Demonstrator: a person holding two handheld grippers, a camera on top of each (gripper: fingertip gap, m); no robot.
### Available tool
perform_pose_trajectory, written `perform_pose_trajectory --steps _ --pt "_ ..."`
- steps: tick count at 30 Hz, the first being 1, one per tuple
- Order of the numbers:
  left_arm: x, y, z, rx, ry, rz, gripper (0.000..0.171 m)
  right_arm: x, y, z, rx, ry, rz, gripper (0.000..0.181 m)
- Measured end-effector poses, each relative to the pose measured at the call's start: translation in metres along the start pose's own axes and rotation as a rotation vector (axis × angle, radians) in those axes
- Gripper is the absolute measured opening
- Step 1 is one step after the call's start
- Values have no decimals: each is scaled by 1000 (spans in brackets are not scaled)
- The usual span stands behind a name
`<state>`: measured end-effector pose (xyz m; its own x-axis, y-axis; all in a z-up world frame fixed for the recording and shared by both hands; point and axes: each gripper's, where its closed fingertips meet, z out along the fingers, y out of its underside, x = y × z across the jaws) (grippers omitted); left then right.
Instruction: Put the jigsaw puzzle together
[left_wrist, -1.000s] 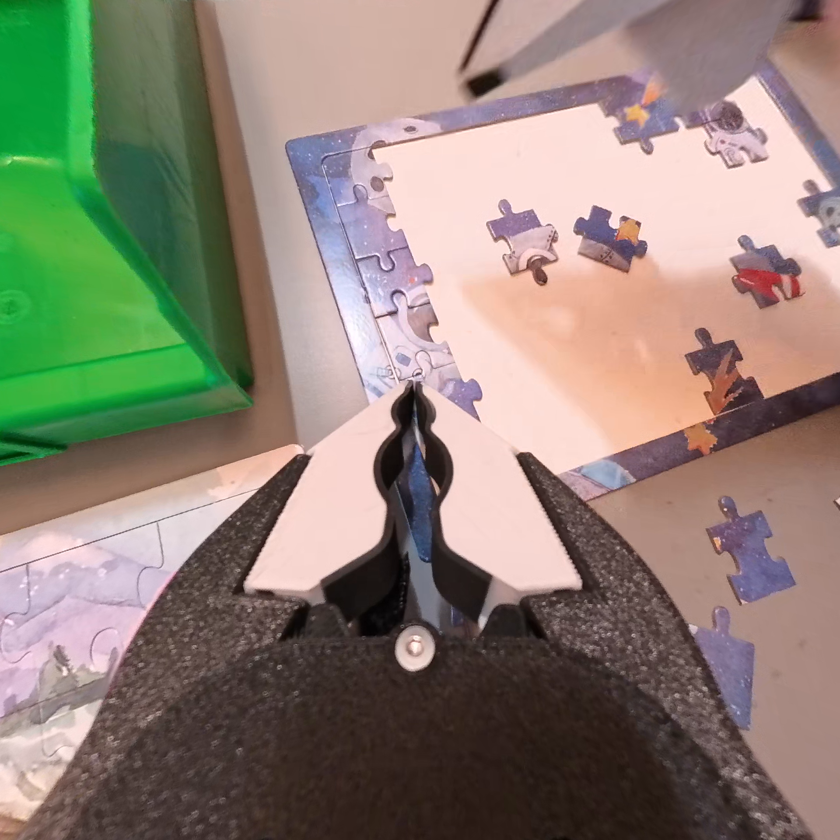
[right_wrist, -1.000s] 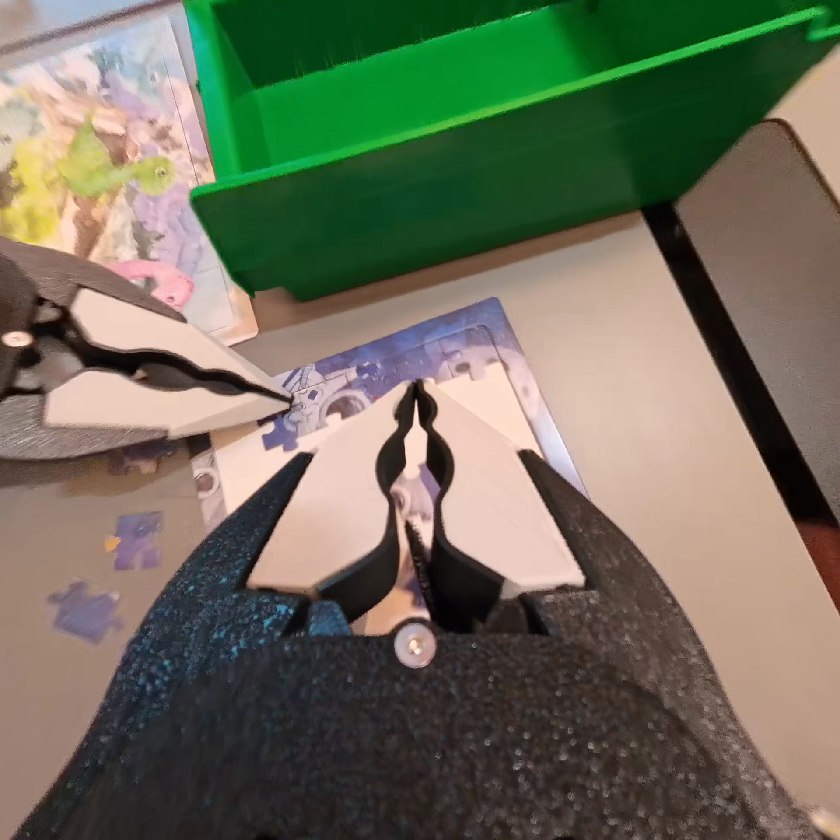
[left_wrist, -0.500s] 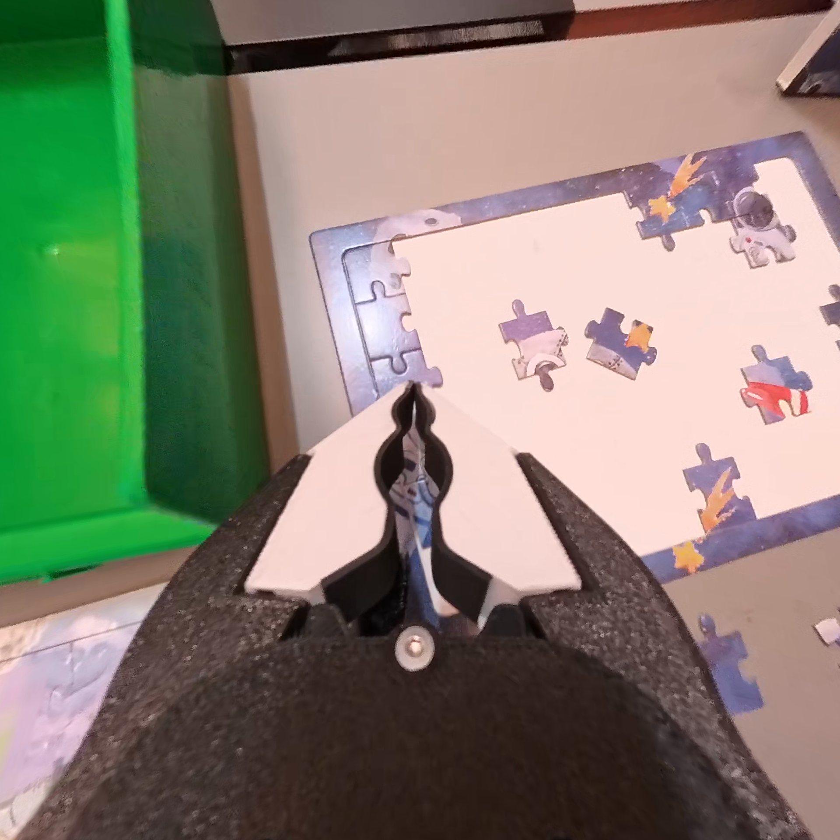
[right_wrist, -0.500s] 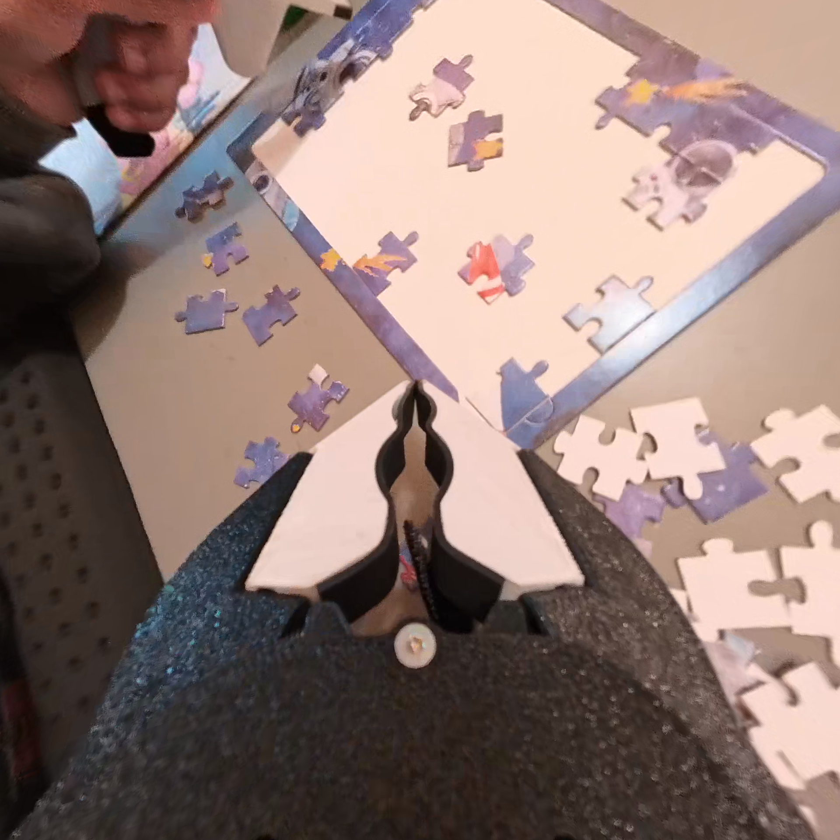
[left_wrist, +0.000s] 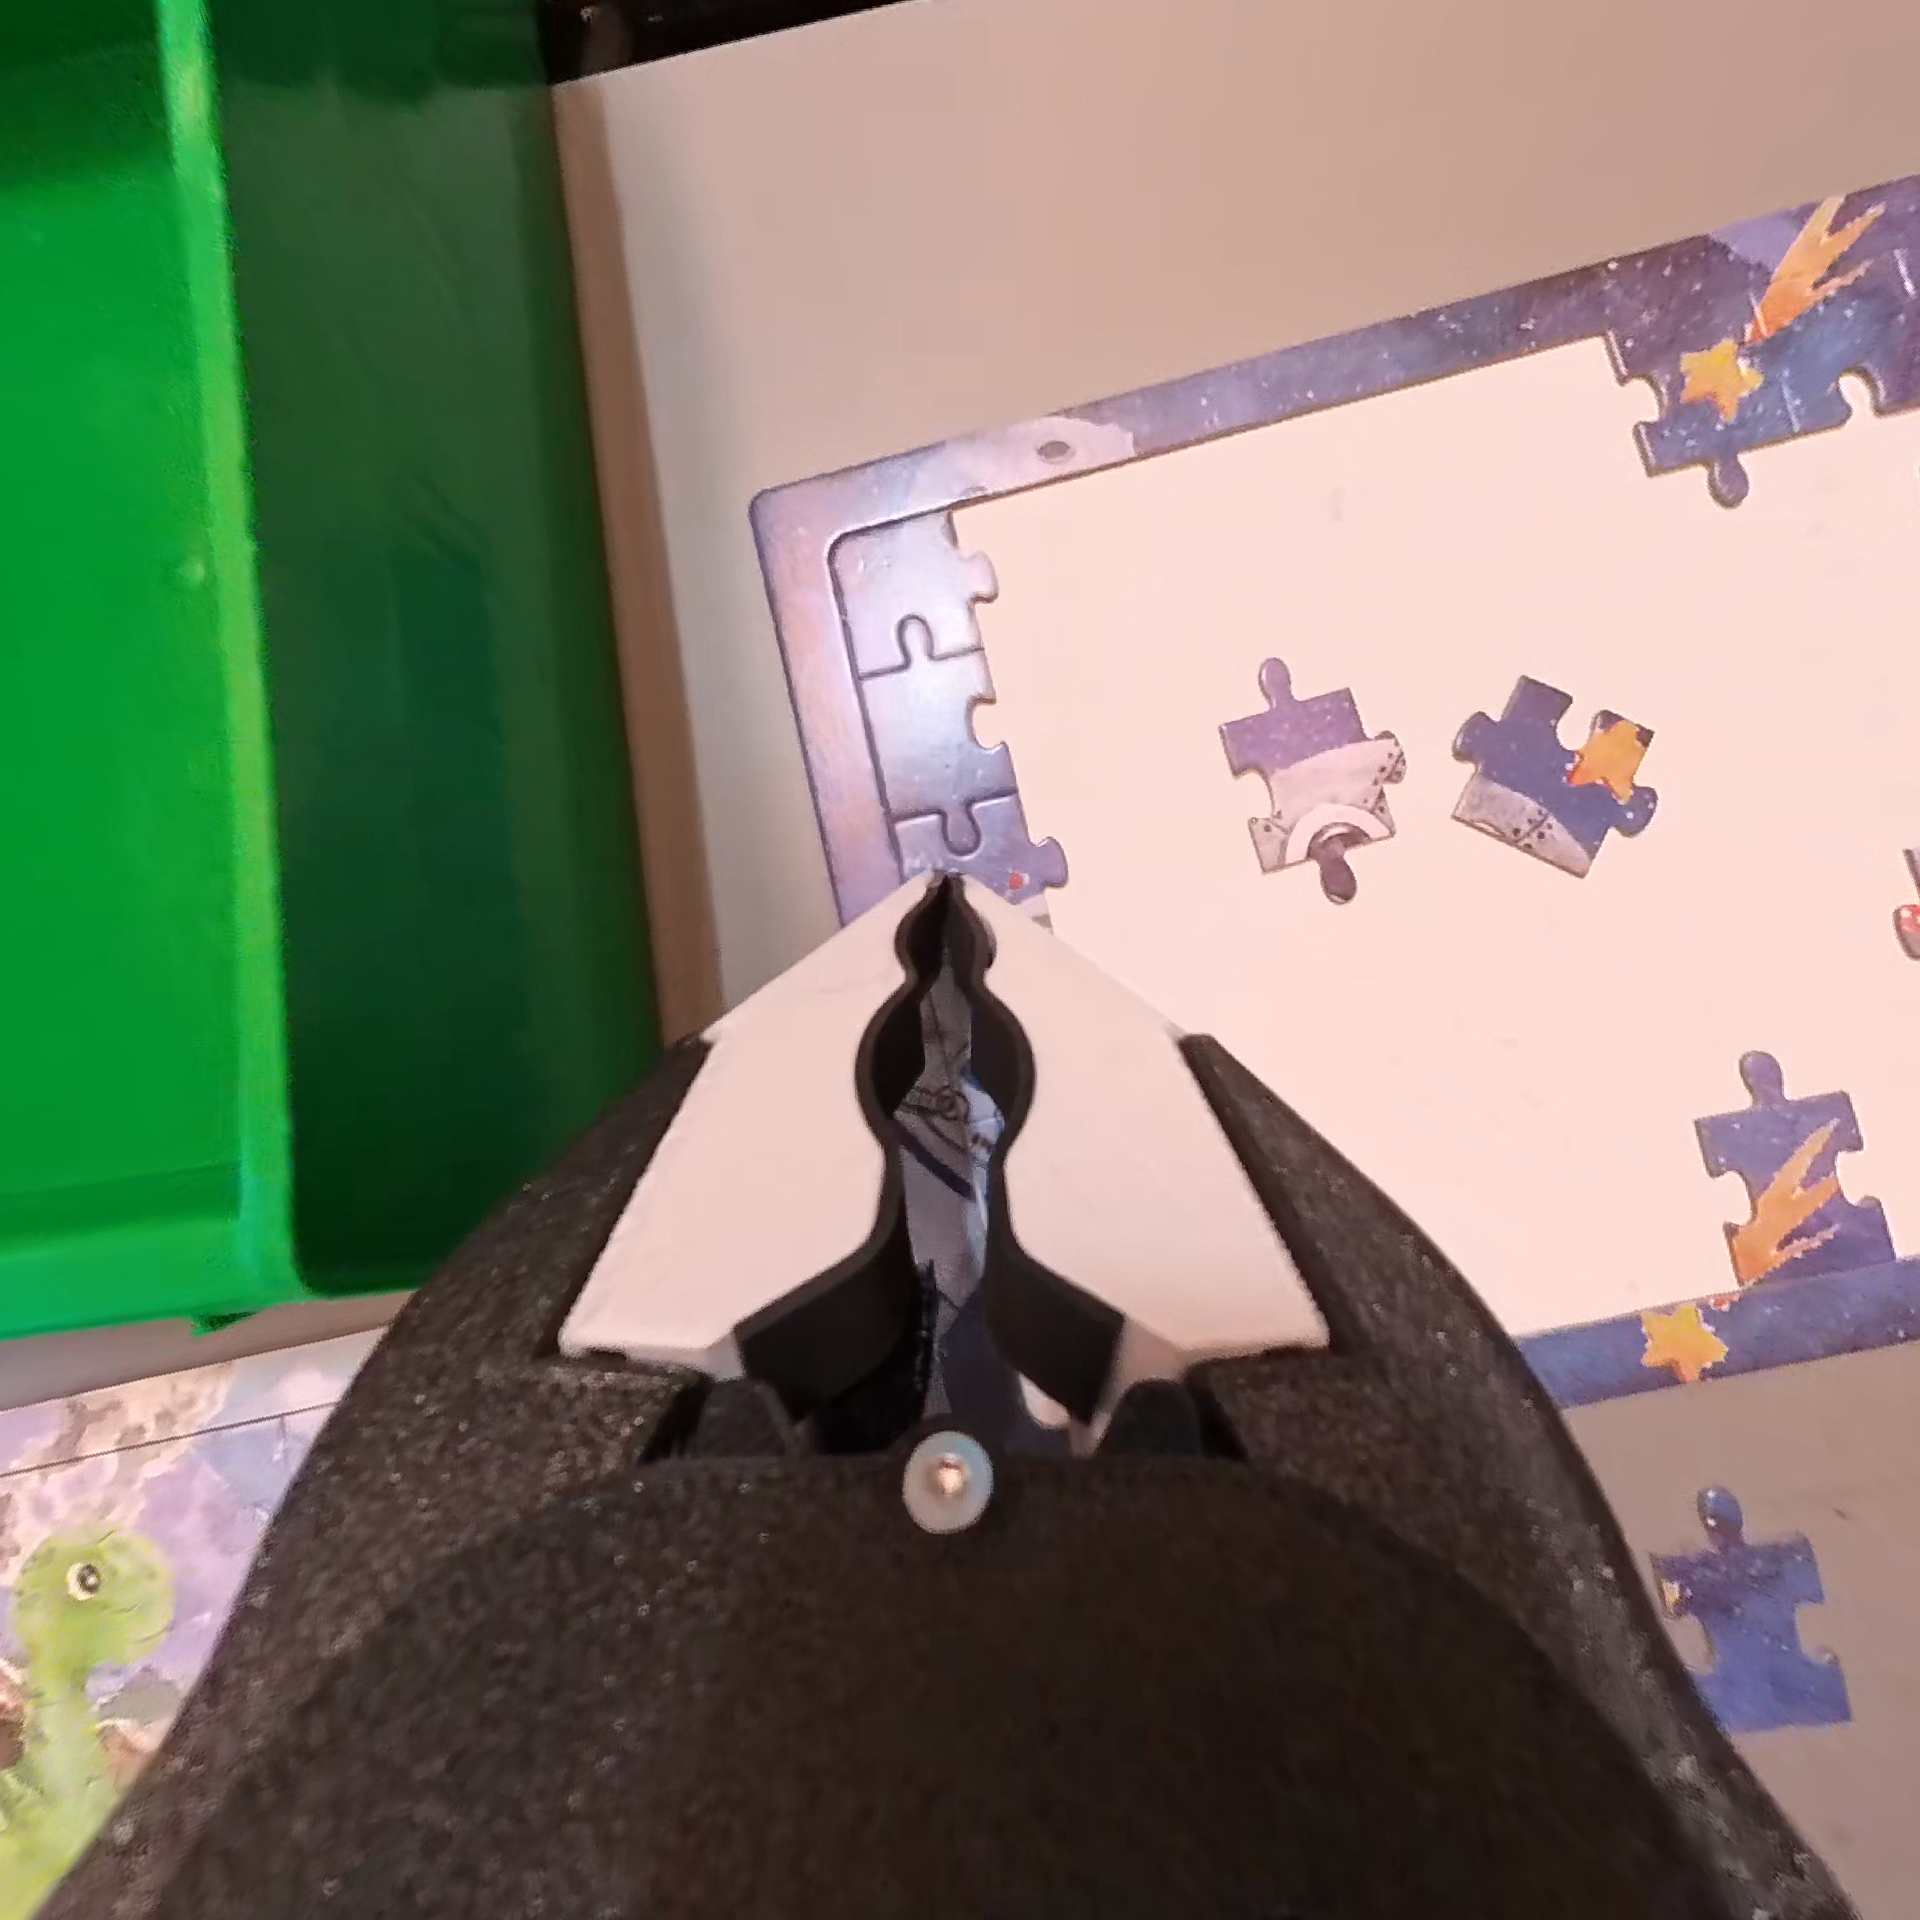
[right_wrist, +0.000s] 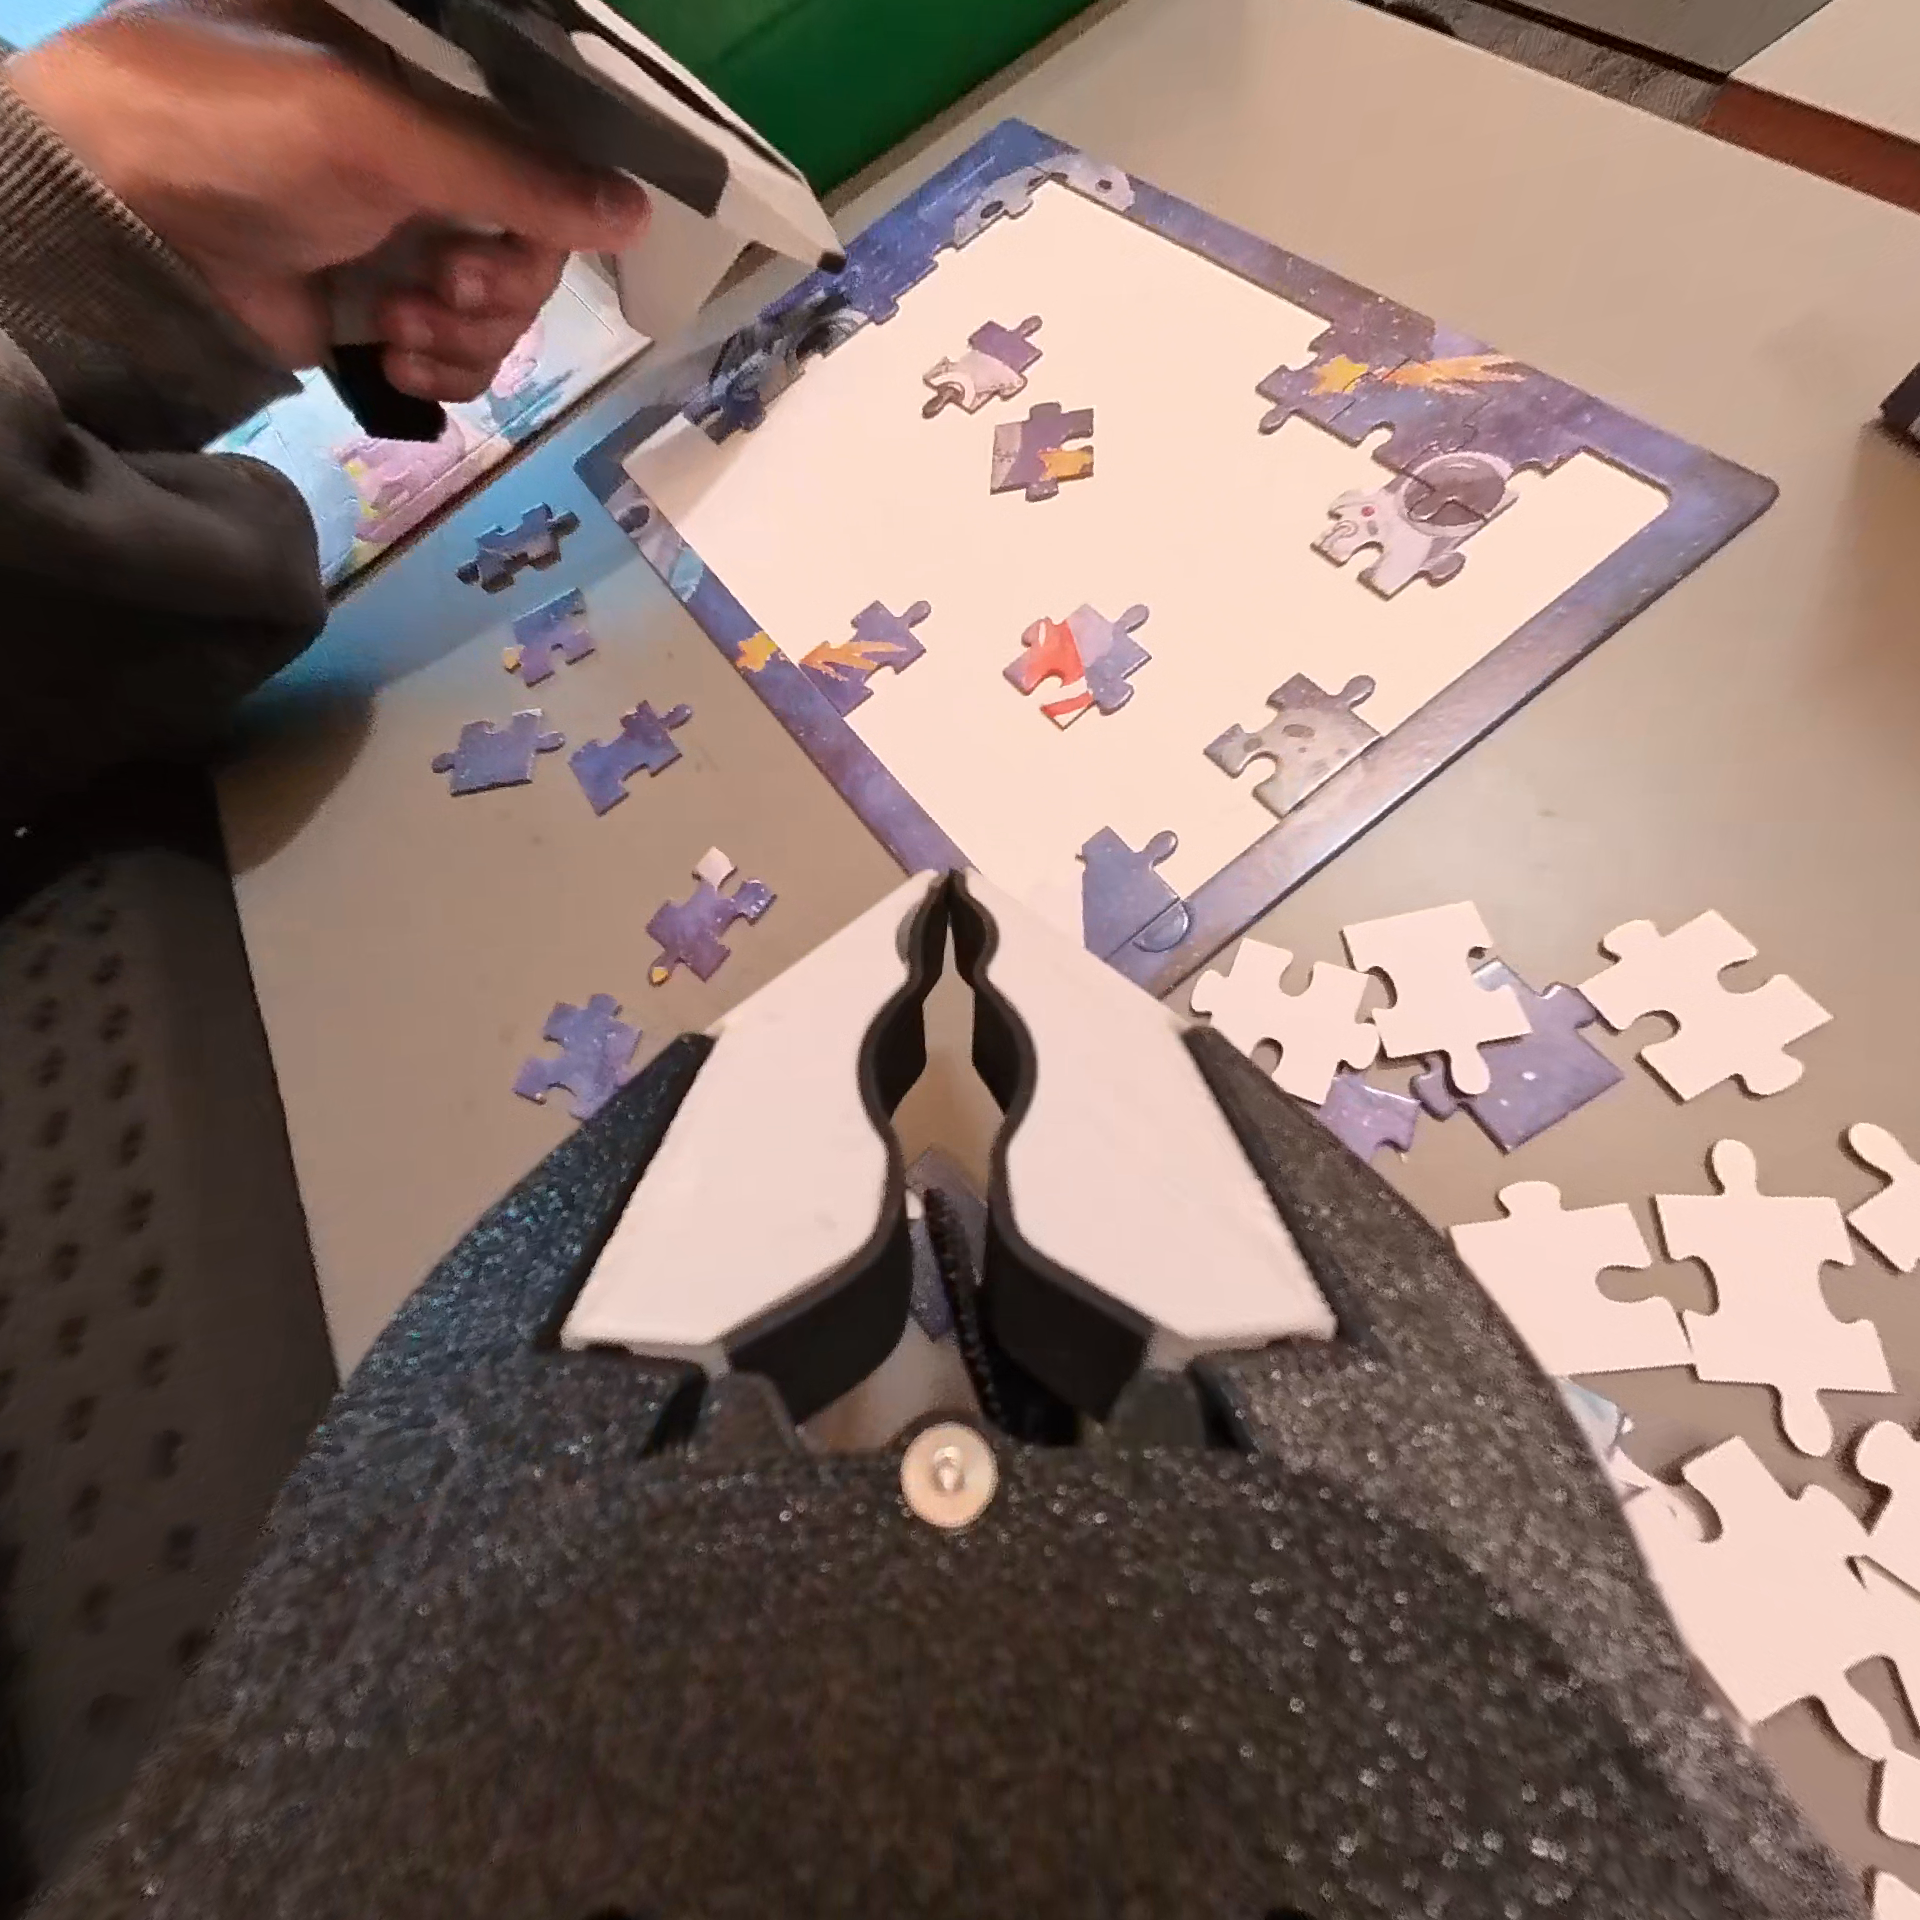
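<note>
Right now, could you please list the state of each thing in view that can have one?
left gripper: shut, empty, over the column of fitted edge pieces.
right gripper: shut, empty.
puzzle tray: mostly unfilled, a few pieces fitted.
rocket piece: loose in the tray, face up.
white pieces: face down on the table.
green bin: open-topped; contents cannot tell.

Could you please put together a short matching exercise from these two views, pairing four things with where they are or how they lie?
Things:
1. green bin
2. red-and-white piece
3. white pieces
4. left gripper

Places or states:
A. face down on the table, right of the puzzle frame
B. shut, tips at the frame's left column of pieces
C. loose inside the frame
D. on the table, left of the frame

Pairs: 1-D, 2-C, 3-A, 4-B
</note>
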<state>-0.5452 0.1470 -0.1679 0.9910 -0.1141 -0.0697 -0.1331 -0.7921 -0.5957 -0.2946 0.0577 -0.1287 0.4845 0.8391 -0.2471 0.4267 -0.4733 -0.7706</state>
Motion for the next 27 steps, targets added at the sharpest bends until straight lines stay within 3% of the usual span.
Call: perform_pose_trajectory --steps 8,10,13,15,18,23,27 --pt "-1 4 5 -20 4 -23 0 15 -4 -8 48 28 59 0" --pt "-12 -17 -11 91 -63 -60 0 20 -8 -12 81 40 76 0" --pt "-8 -50 -57 278 -36 -92 0 31 -16 -21 144 67 121 0" --pt "-3 -58 -86 349 -20 -74 3 40 -22 -28 191 83 159 0" --pt "5 -37 -108 313 8 -50 12 51 -29 -40 265 92 222 0" --pt "22 32 -112 155 78 -197 19 66 -31 -51 306 163 202 12" --pt "68 60 -120 73 320 -342 26 70 -43 -72 378 231 156 36"
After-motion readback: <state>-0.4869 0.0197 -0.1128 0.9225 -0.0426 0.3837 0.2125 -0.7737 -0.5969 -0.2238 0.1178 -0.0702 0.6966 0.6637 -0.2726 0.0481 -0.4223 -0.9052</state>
